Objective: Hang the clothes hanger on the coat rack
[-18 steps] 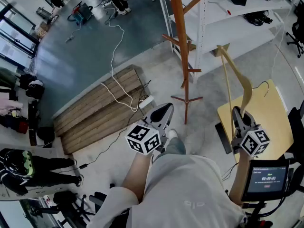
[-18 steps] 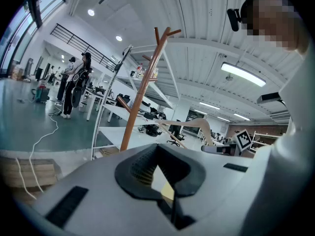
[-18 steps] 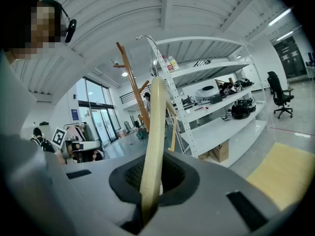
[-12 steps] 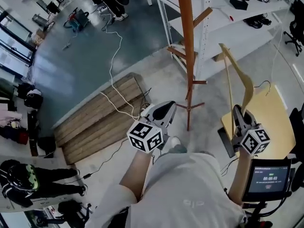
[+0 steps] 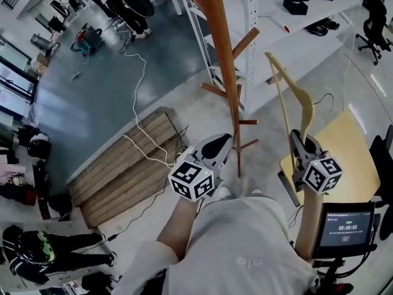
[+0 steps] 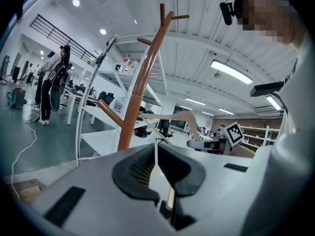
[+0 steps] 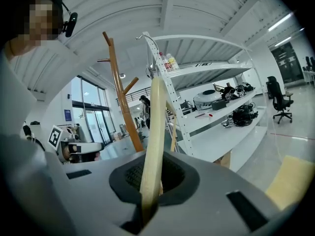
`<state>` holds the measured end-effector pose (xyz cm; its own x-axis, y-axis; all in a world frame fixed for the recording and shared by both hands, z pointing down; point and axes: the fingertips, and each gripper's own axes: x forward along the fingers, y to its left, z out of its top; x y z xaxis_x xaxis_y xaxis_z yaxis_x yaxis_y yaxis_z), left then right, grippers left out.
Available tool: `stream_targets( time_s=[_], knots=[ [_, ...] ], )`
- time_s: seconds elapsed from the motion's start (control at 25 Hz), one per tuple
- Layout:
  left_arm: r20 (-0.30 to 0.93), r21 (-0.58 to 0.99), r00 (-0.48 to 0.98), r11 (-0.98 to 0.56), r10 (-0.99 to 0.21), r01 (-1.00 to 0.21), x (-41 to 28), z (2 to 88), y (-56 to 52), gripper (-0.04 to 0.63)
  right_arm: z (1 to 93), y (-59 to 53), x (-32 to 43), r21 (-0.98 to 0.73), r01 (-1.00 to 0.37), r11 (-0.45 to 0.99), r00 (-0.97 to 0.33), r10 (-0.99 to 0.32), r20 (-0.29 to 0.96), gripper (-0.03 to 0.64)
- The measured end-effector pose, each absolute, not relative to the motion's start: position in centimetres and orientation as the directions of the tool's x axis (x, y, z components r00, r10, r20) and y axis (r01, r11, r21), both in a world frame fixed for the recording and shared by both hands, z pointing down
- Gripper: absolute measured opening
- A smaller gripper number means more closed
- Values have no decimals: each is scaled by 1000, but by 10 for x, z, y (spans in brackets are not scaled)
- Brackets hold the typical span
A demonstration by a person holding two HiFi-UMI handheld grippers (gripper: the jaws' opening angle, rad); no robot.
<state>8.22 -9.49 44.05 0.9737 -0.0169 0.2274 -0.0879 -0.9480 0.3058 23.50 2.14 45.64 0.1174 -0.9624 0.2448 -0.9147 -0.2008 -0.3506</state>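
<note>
The brown wooden coat rack [image 5: 224, 60] stands just ahead of me, with pegs slanting off its pole; it also shows in the left gripper view [image 6: 142, 87] and the right gripper view [image 7: 120, 97]. My right gripper [image 5: 296, 135] is shut on one end of the pale wooden hanger [image 5: 299, 91] and holds it upright to the right of the pole, apart from it. The hanger's arm [image 7: 156, 132] rises straight out of that gripper [image 7: 152, 181]. My left gripper [image 5: 222, 141] is held low beside the rack's foot, and its jaws [image 6: 156, 154] are shut on nothing.
White metal shelving [image 5: 288, 35] with dark gear stands right behind the rack. A wooden pallet [image 5: 129, 158] with a white cable [image 5: 138, 91] across it lies on the floor at left. A yellow table [image 5: 344, 158] and a timer screen [image 5: 346, 229] are at right. People stand far back.
I have moved closer to the coat rack, so its pole looms larger. The right gripper has carried the hanger slightly left and up toward it. Both grips are unchanged.
</note>
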Motion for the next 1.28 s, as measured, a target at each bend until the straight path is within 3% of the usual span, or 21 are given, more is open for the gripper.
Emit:
stream_targets(
  time_s=[0.32, 1.28],
  knots=[
    [172, 271, 983, -956, -69, -115, 78, 413, -105, 8, 434, -8, 237, -312, -941, -134, 59, -969, 240, 11],
    [139, 273, 911, -869, -388, -412, 25, 398, -161, 8, 388, -154, 216, -256, -948, 187, -250, -937, 245, 11]
  ],
)
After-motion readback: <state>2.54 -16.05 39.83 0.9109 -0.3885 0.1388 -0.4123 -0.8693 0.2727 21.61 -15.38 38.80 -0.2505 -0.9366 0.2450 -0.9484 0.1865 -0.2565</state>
